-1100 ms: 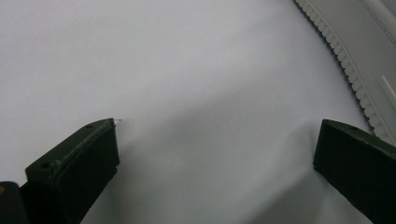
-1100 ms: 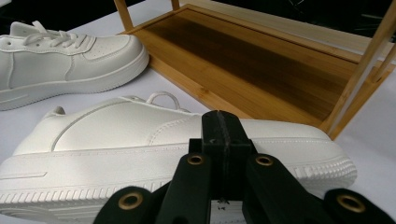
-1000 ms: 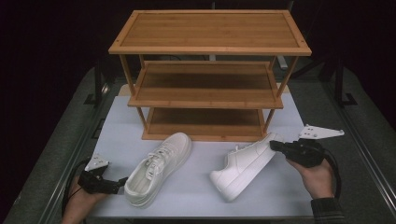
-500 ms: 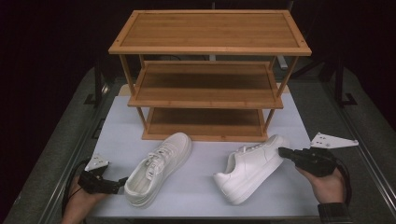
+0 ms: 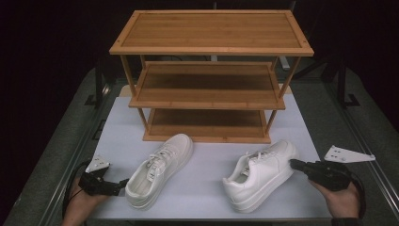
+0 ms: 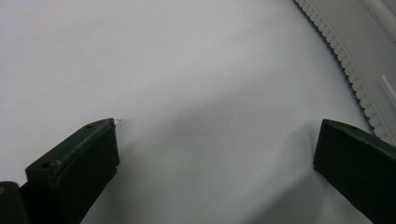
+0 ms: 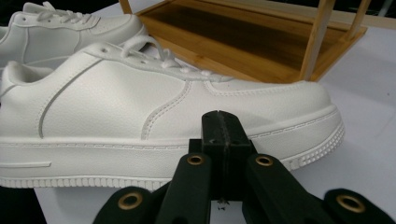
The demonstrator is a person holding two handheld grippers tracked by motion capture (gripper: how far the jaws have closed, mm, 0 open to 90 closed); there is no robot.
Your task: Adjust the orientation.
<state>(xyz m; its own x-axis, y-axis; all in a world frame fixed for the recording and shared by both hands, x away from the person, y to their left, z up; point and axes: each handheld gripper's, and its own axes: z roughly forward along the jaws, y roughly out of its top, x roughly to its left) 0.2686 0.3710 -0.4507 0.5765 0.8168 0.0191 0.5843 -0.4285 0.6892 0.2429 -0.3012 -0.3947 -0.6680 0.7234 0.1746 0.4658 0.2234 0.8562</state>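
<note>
Two white sneakers lie on the white board point(image 5: 207, 193) in front of a three-shelf wooden rack point(image 5: 211, 30). My left gripper point(image 5: 122, 183) rests low at the front left, its tips by the heel of the left sneaker point(image 5: 160, 169). Its jaws stand wide open over bare board in the left gripper view point(image 6: 217, 126). The right sneaker point(image 5: 261, 174) sits flat, toe toward the back right. My right gripper point(image 5: 295, 165) is shut on nothing beside its toe end. In the right gripper view the closed tips point(image 7: 223, 121) sit just before the sneaker's sole point(image 7: 140, 107).
All three shelves of the rack are bare; its bottom shelf point(image 7: 243, 37) lies just behind the sneakers. The left sneaker point(image 7: 60, 32) sits beyond the right one. A ribbed pale edge point(image 6: 345, 70) crosses the left gripper view's upper right. Dark table frame surrounds the board.
My right gripper has let go of the right sneaker, drawn back to the right and shut. The sneaker has settled flat on the board. The left gripper has stayed still.
</note>
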